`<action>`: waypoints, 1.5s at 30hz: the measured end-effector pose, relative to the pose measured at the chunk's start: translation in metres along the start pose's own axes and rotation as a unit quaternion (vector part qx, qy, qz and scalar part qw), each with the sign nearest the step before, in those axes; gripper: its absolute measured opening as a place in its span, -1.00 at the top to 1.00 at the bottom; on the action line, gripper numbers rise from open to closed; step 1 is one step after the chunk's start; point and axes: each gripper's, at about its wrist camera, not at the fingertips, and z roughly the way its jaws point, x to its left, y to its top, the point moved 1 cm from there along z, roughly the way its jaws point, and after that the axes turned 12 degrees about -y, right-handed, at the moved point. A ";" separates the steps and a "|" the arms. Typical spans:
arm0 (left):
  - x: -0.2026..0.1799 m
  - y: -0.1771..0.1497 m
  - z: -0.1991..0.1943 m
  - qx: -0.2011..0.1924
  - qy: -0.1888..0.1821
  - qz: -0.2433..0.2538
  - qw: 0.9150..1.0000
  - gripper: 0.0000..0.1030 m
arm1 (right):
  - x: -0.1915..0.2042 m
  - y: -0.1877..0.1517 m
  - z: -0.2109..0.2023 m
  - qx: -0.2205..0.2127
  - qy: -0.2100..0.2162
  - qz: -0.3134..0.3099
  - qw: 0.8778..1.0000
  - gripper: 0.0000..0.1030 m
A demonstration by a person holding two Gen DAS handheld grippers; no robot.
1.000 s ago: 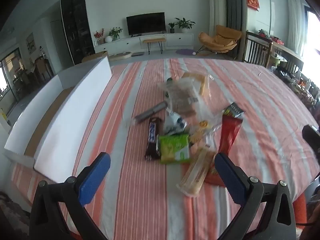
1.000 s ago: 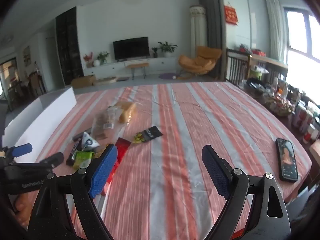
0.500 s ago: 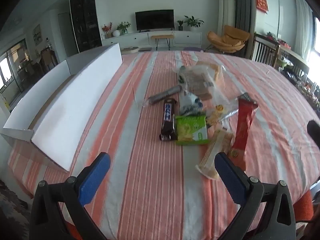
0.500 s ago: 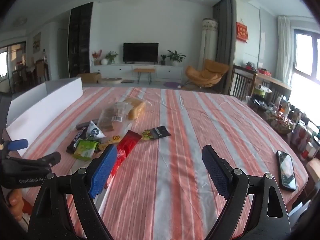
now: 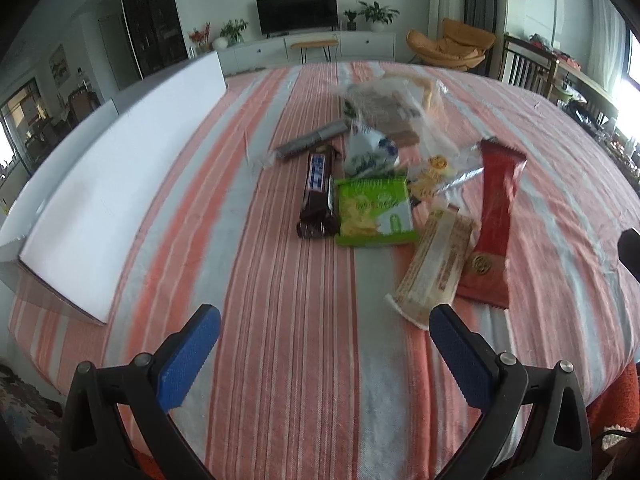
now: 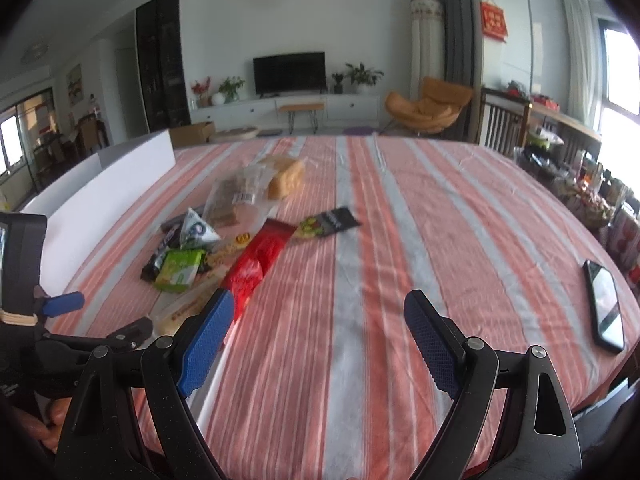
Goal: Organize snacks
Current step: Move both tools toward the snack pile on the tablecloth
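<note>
Left wrist: claw (image 5: 324, 332) agape (above snacks (image 5: 374, 210)).

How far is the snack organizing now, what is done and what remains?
Nothing looks done: the white box holds no visible snacks. Nothing is in hand: the left gripper and right gripper are open. All remains: green packet, chocolate bar and red packet lie on the tablecloth.

Cloth tablecloth (image 5: 280, 320), matt; glossy plastic snack wrappers (image 5: 494, 216).

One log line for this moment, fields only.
phase: approach | left hand-held gripper: open, holding nothing | right hand-held gripper: open, holding nothing | snacks: piled on striped tablecloth | white box: left of pile
</note>
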 end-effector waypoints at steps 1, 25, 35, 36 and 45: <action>0.001 -0.001 0.002 0.003 0.000 -0.003 1.000 -1.00 | 0.000 -0.001 0.000 0.002 -0.002 0.001 1.000 -0.73; 0.001 -0.005 -0.017 -0.035 0.006 0.012 0.999 -1.00 | 0.006 -0.001 -0.001 0.007 -0.002 -0.010 1.000 -0.73; 0.009 -0.019 0.008 0.021 0.008 0.007 1.000 -1.00 | 0.003 -0.019 0.026 0.069 0.012 -0.007 0.998 -0.73; 0.009 -0.017 0.010 0.018 0.010 0.007 1.000 -1.00 | 0.002 -0.021 0.029 0.073 0.011 -0.006 0.997 -0.73; 0.016 -0.014 0.015 -0.013 0.009 -0.008 1.000 -1.00 | -0.004 -0.034 0.044 0.103 0.005 0.002 0.995 -0.73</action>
